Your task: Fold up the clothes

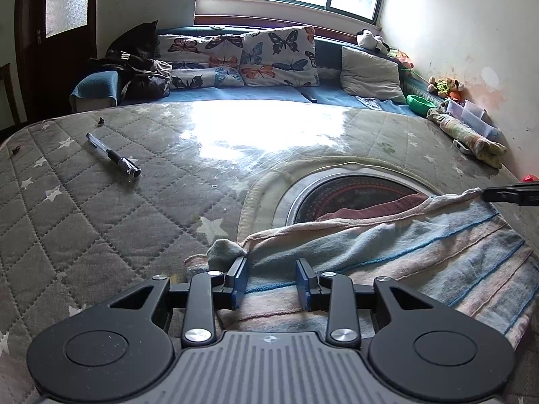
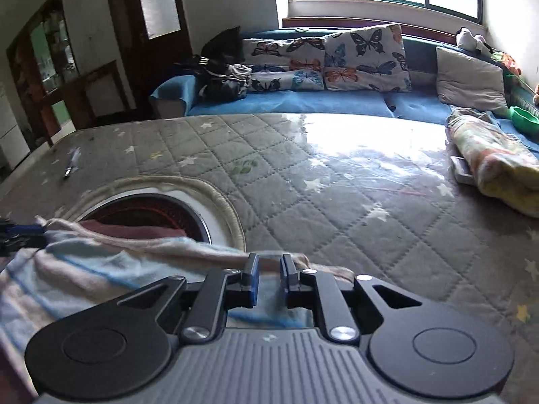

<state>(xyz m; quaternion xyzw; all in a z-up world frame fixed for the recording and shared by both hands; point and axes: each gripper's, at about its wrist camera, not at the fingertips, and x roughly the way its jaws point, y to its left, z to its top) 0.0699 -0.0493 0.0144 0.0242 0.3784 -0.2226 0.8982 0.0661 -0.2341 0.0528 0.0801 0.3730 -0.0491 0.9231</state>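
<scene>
A pale blue and pink striped cloth (image 1: 387,252) lies on the quilted grey table cover (image 1: 101,219), partly over a round opening (image 1: 353,195). My left gripper (image 1: 271,262) is open, its jaws astride the cloth's near left edge. My right gripper (image 2: 270,259) has its jaws a narrow gap apart over the cloth's right edge (image 2: 209,245); no cloth shows between the pads. The right gripper's fingers (image 1: 505,194) also show at the right edge of the left wrist view, at the cloth's far corner. The left gripper's fingers (image 2: 13,232) show at the left edge of the right wrist view.
A black pen (image 1: 113,155) lies on the cover to the left. A folded flowery cloth (image 2: 495,165) and a white device (image 2: 463,170) lie at the right. A blue sofa (image 2: 303,104) with butterfly cushions (image 1: 269,57) stands behind, under a window.
</scene>
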